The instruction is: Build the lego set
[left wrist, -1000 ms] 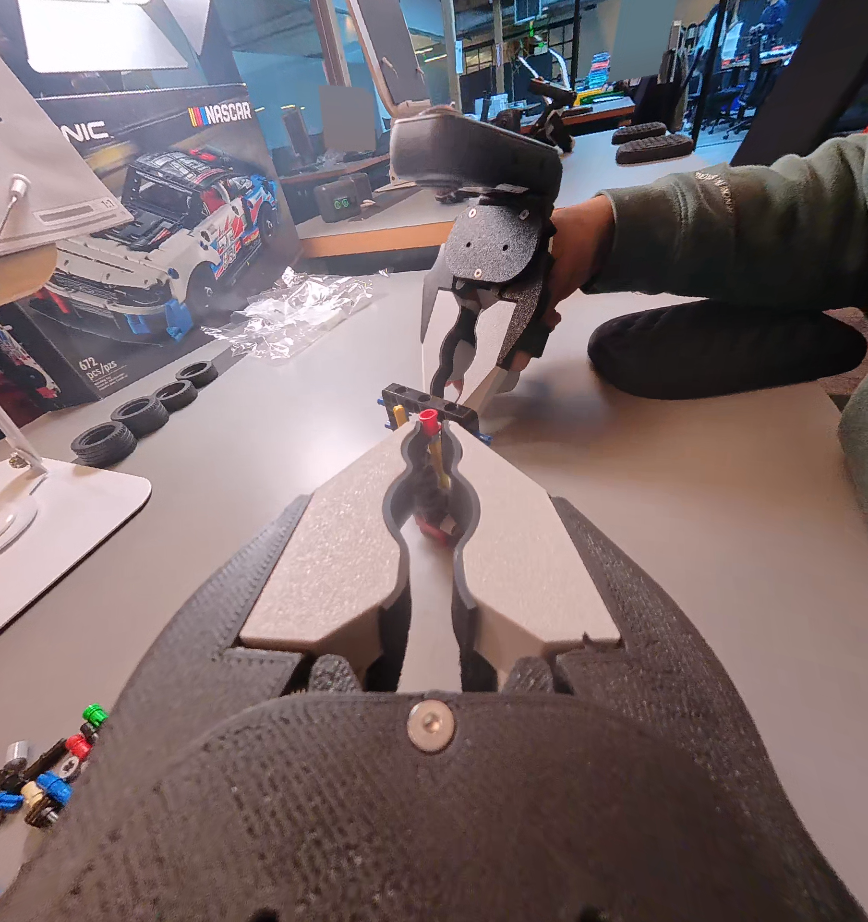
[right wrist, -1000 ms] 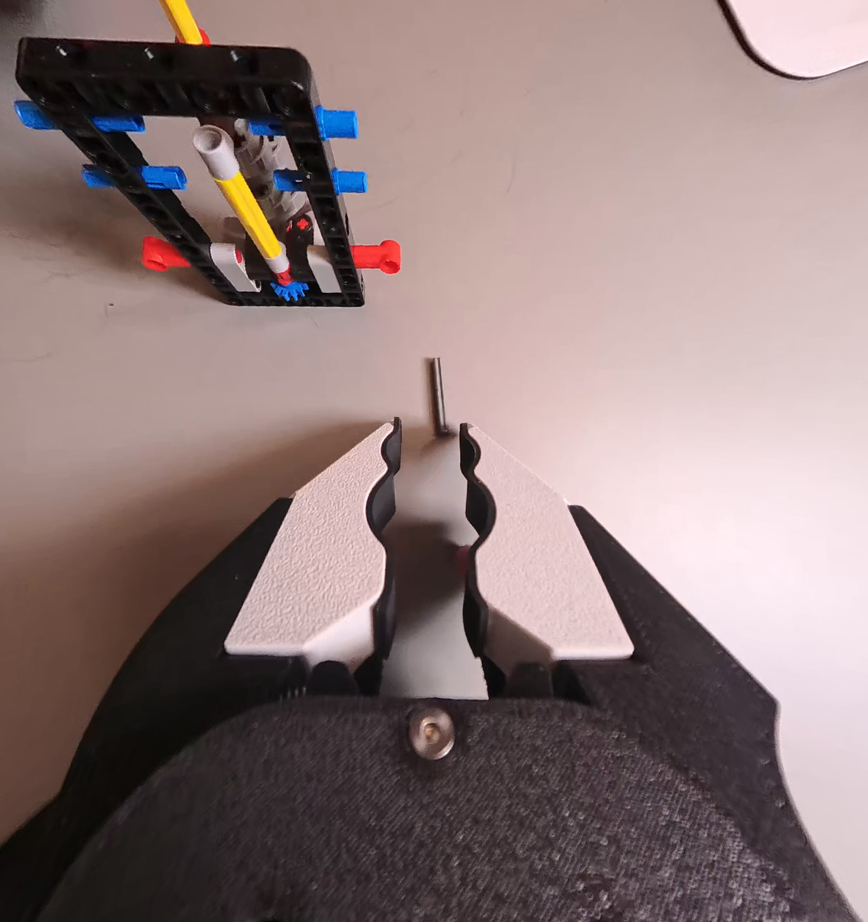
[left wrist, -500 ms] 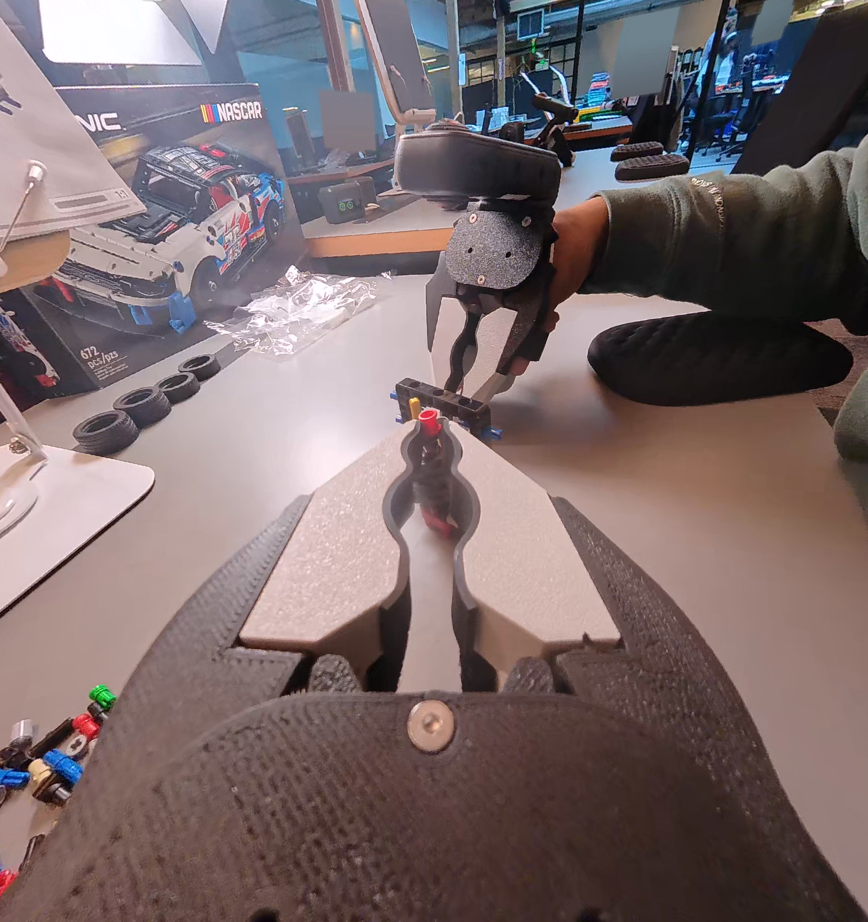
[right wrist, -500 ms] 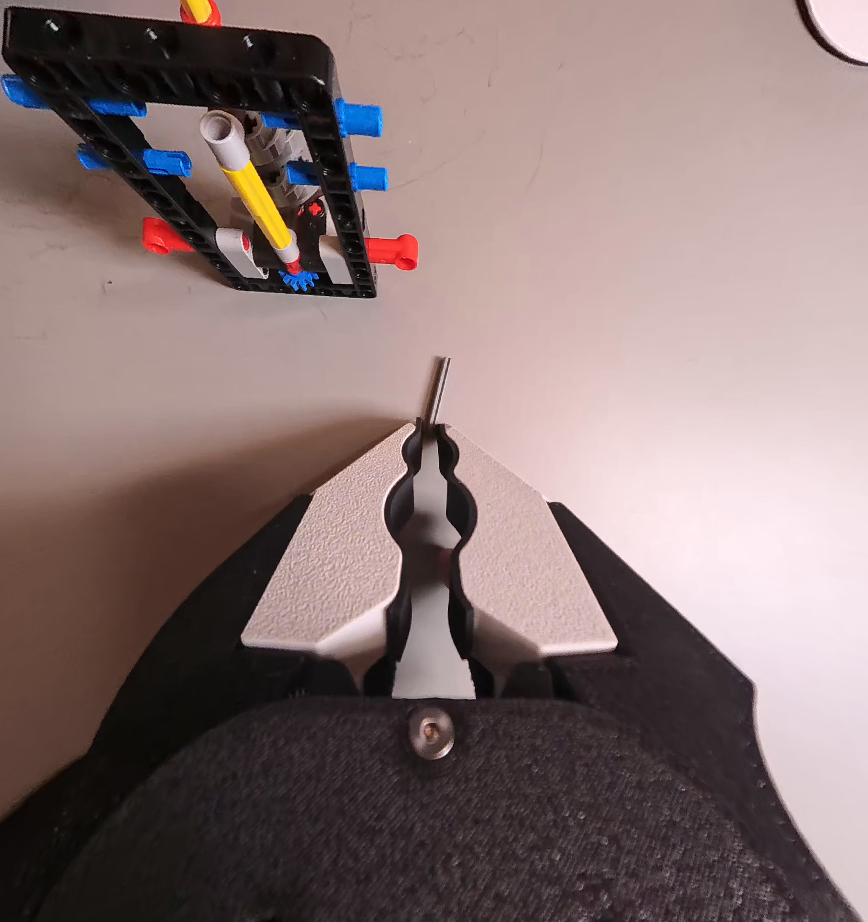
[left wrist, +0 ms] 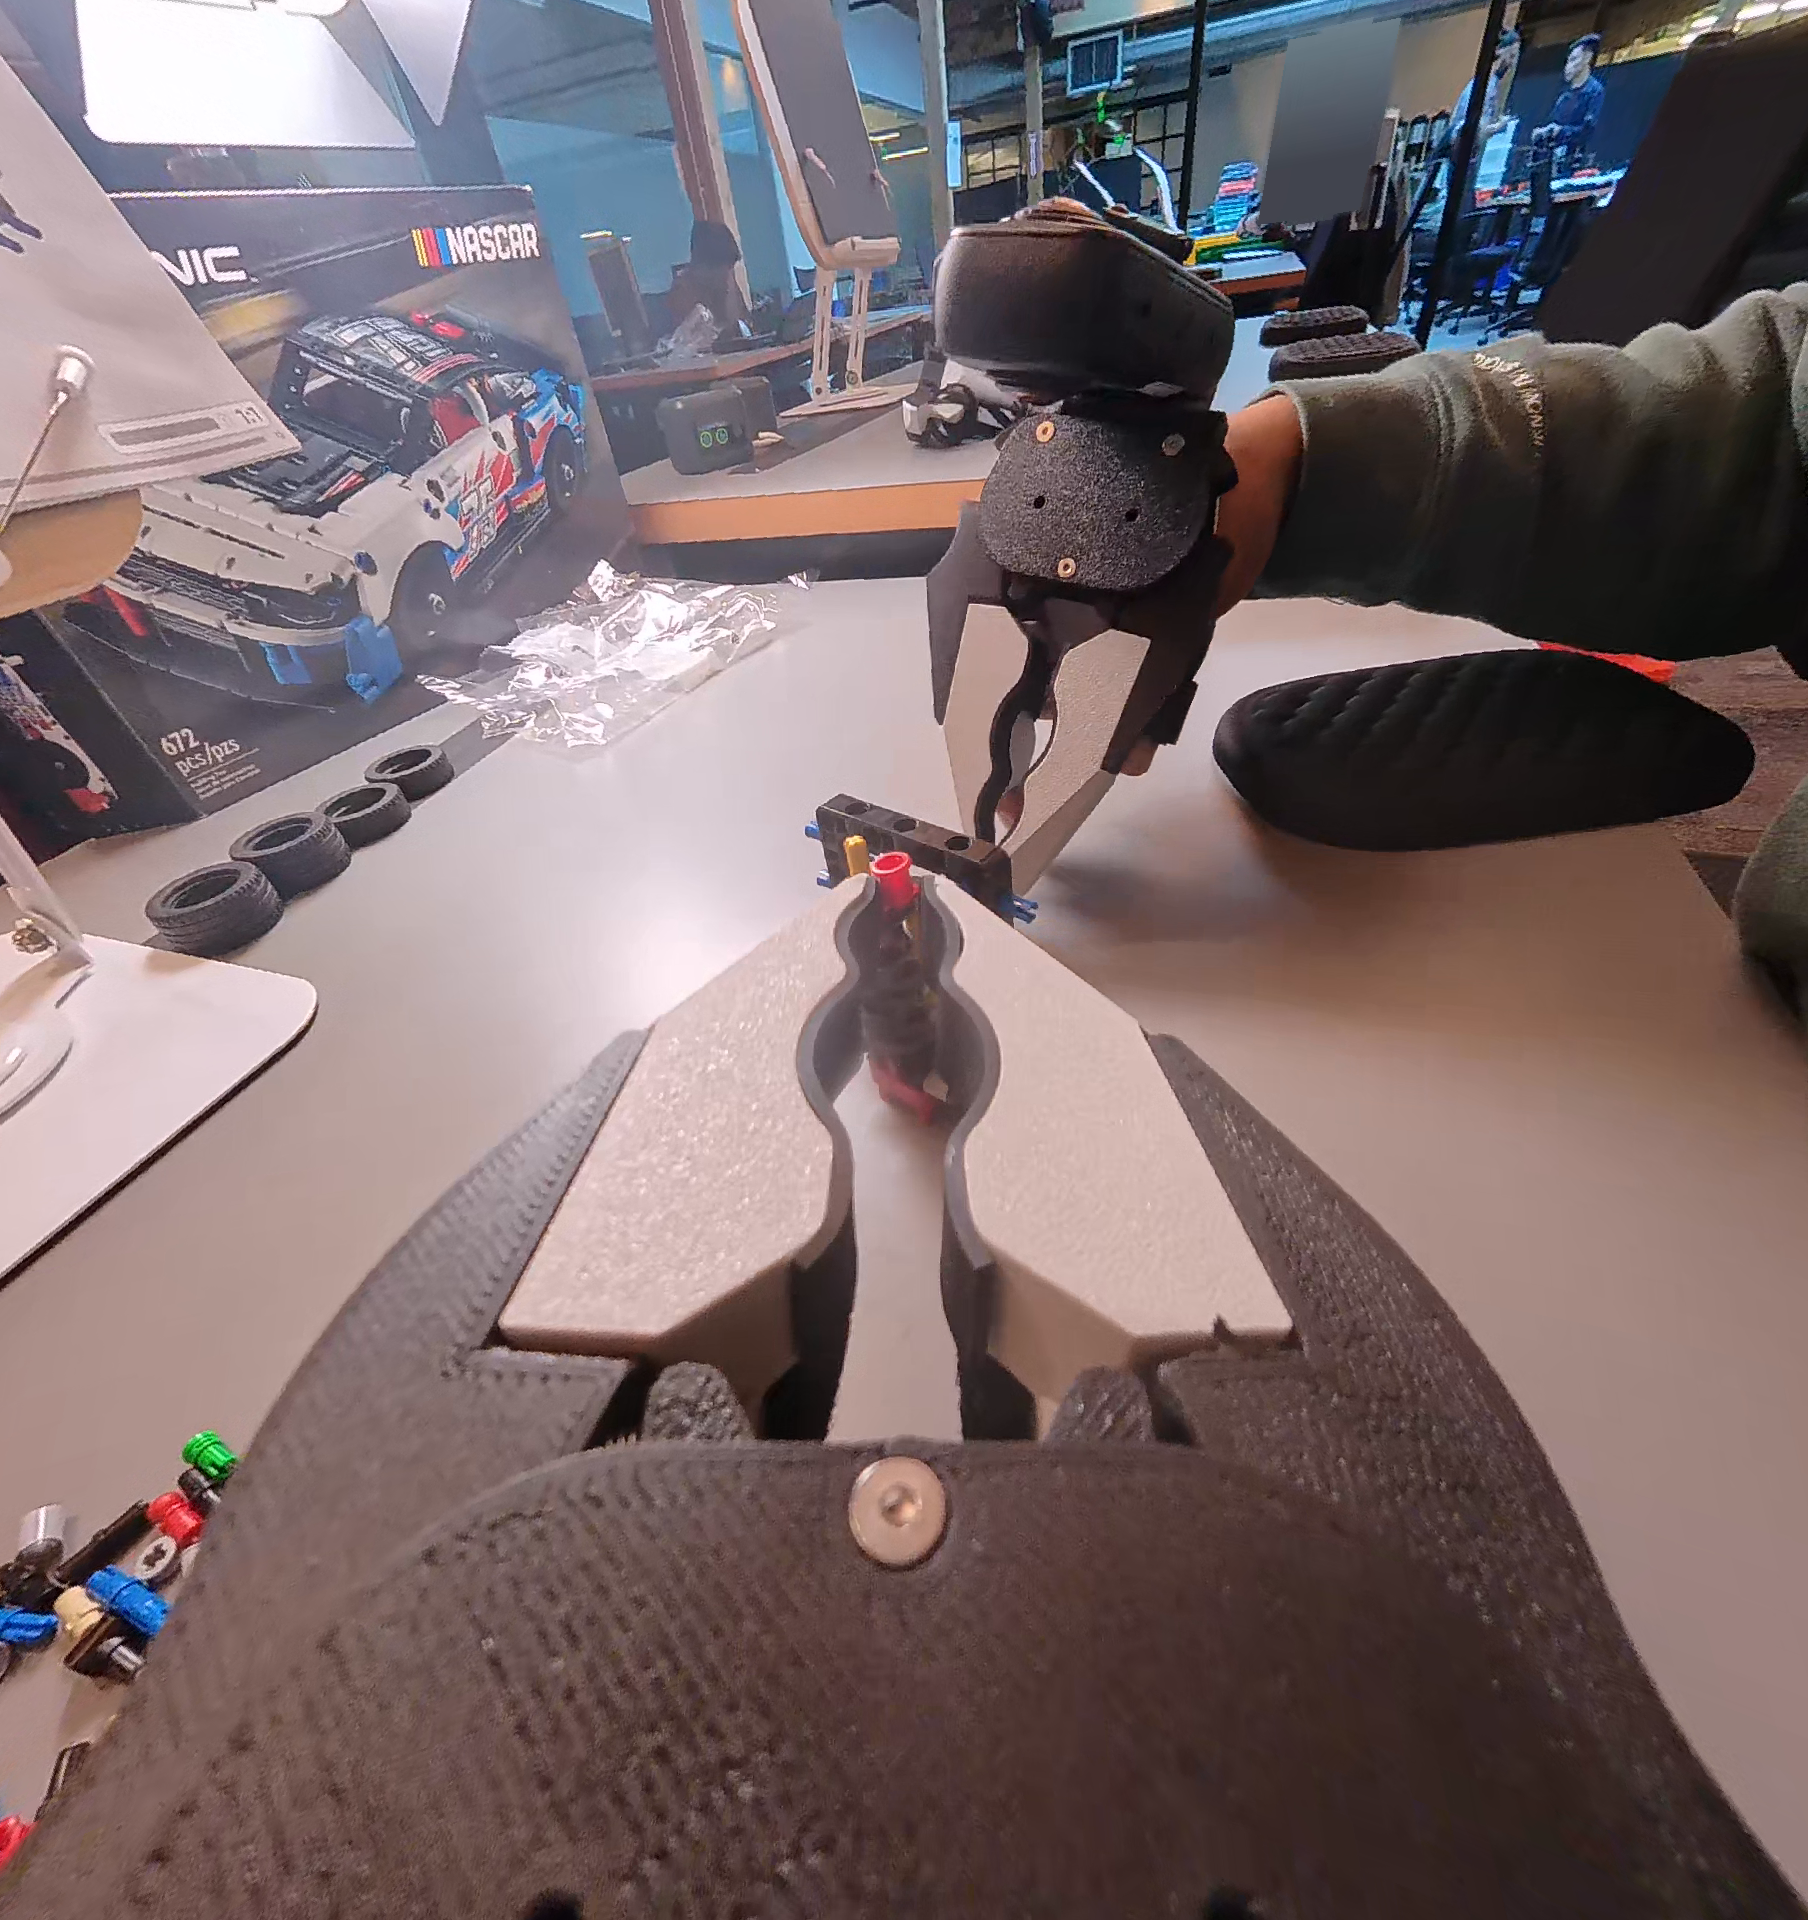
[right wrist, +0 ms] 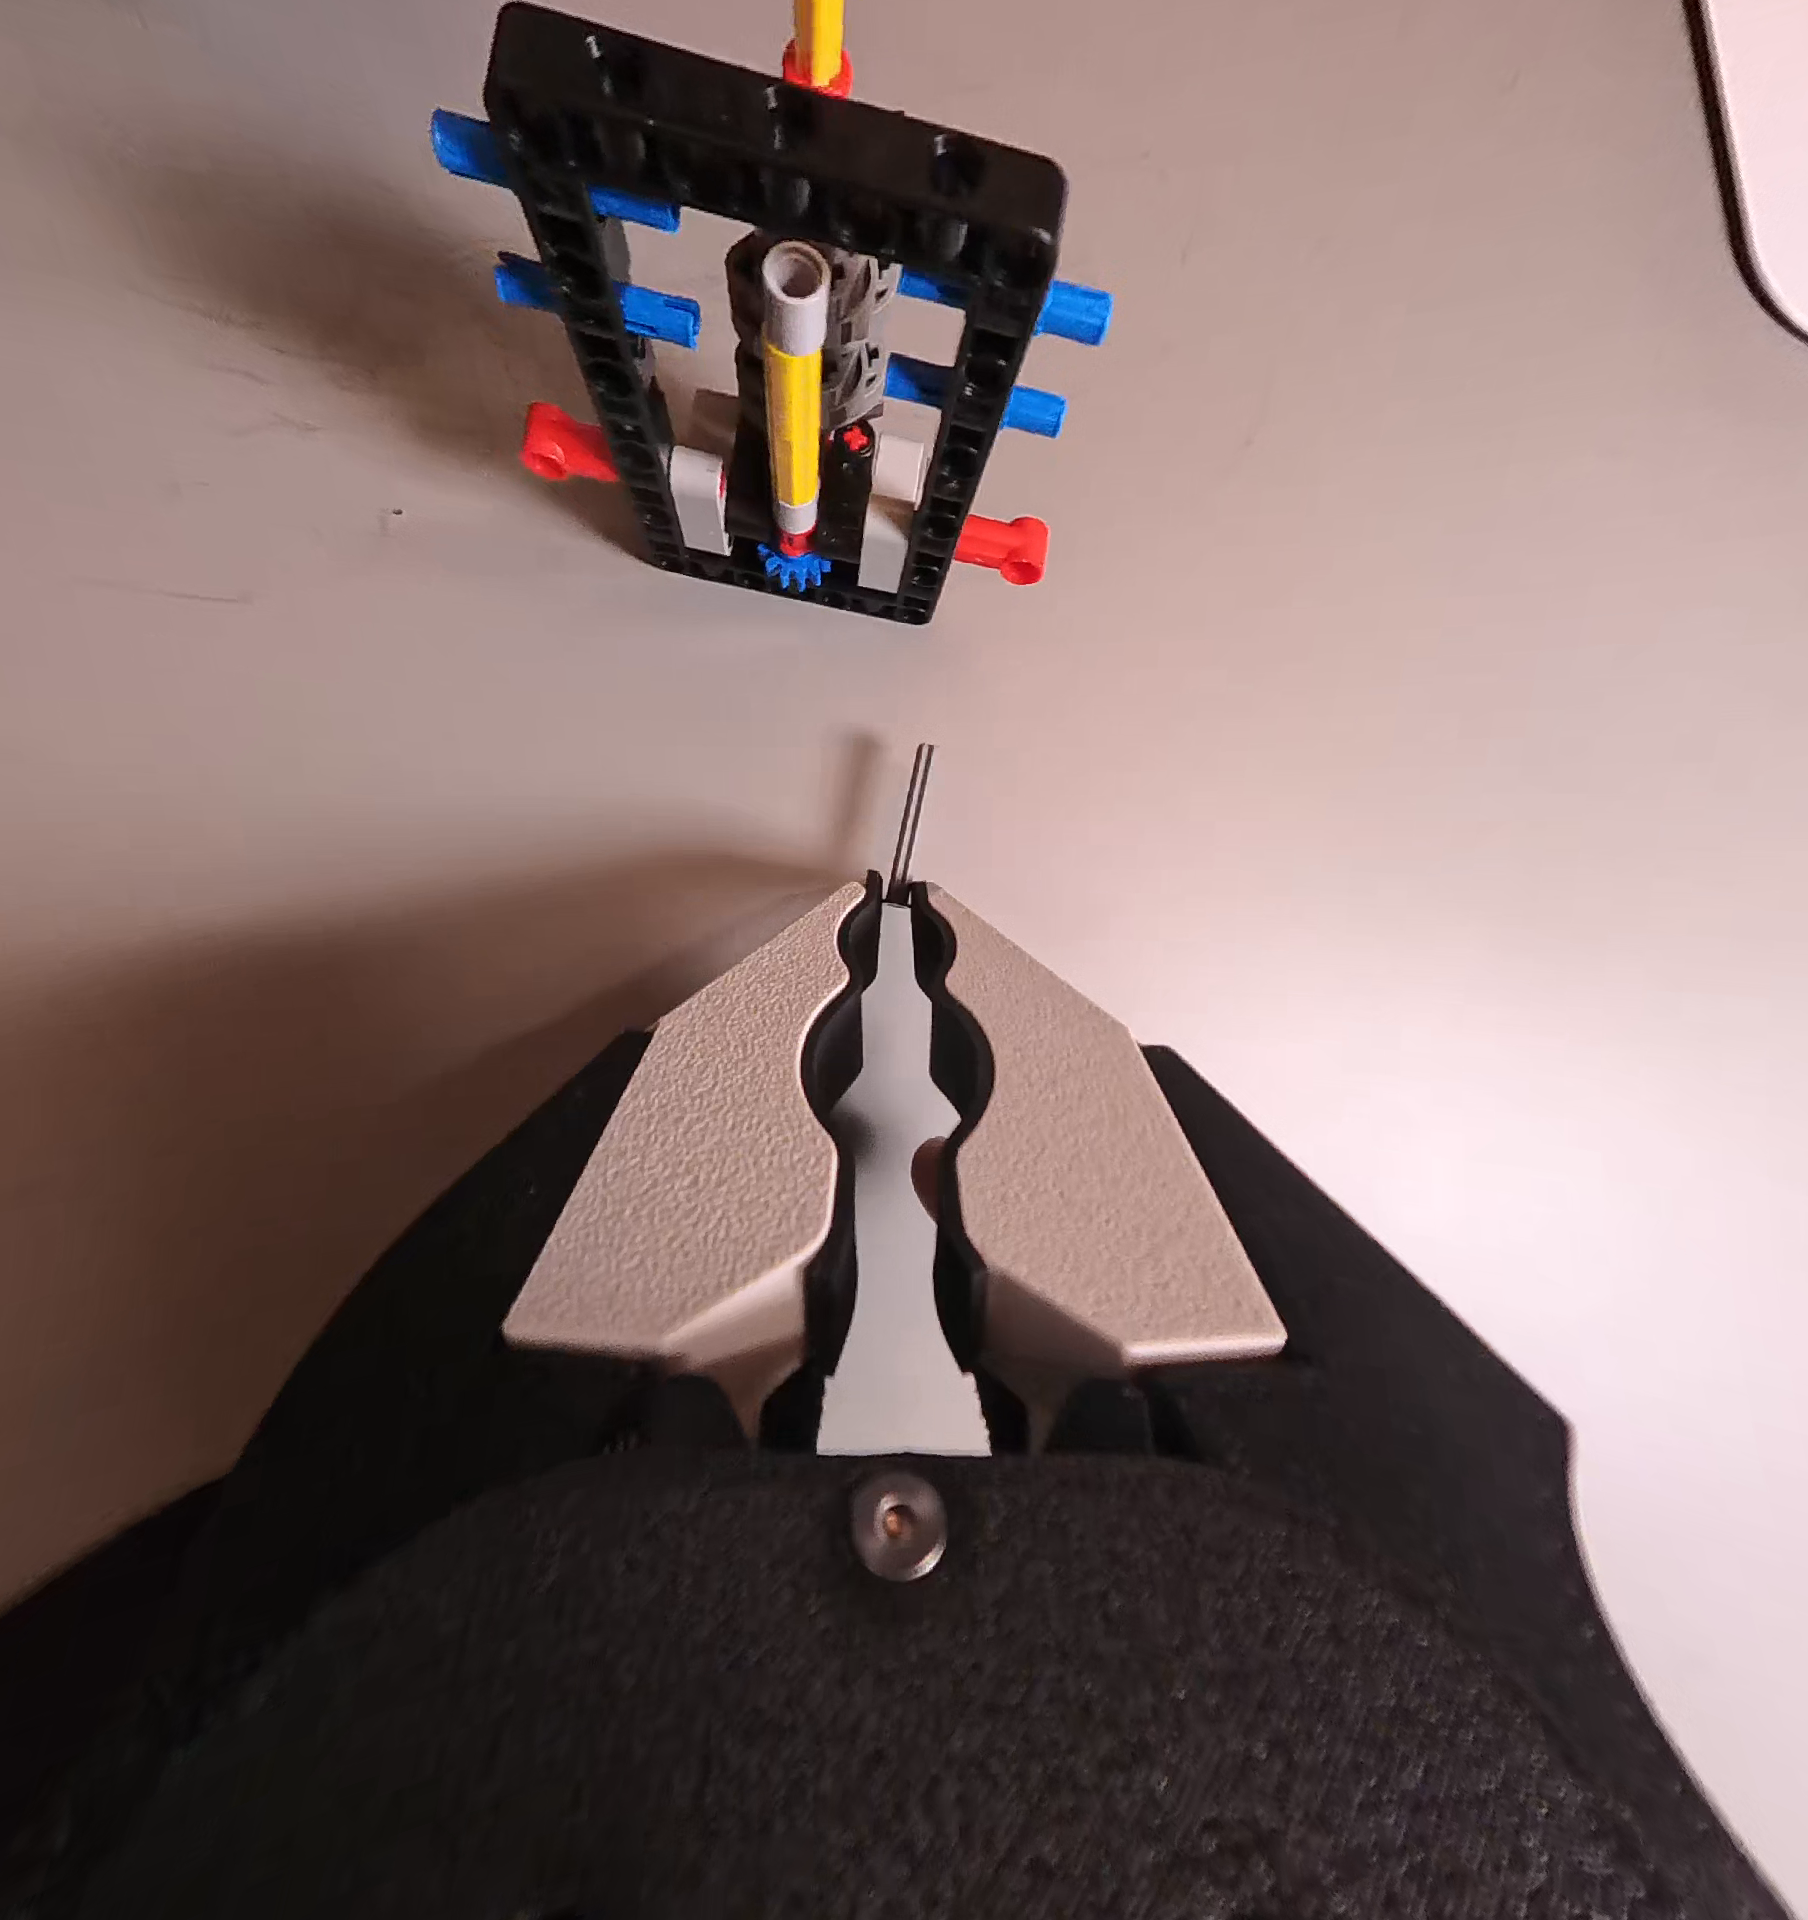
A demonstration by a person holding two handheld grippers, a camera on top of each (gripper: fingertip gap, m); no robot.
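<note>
A person kneels or leans at a grey table (left wrist: 1399, 1091), a handheld two-finger gripper in each hand, partway through a Lego Technic build. The left gripper (left wrist: 895, 904) is clamped around the tail of the assembly: a red-tipped yellow axle with a dark coiled part sits pinched between its pale fingers (left wrist: 734, 1091), steadying a black frame (right wrist: 775, 312) that stands upright on its edge on the table. From the other side the frame shows blue pins, red pins, grey blocks and a small blue gear at its foot. The right gripper (right wrist: 895, 888) has just changed: a second ago its fingers stood apart around a thin dark axle (right wrist: 912, 805) lying on the table; now they are closed on one end of it, and the axle sticks forward from the tips with its shadow falling beside it, which suggests it has been lifted clear. It has also swung to face the frame squarely. That likely means pickup is done and the next step is threading this axle into the frame, a fine alignment job. Loose pins (left wrist: 58, 1600) lie at the near left, four tyres (left wrist: 297, 842), crumpled plastic bags (left wrist: 619, 655) and the set's box (left wrist: 339, 499) farther back.
</note>
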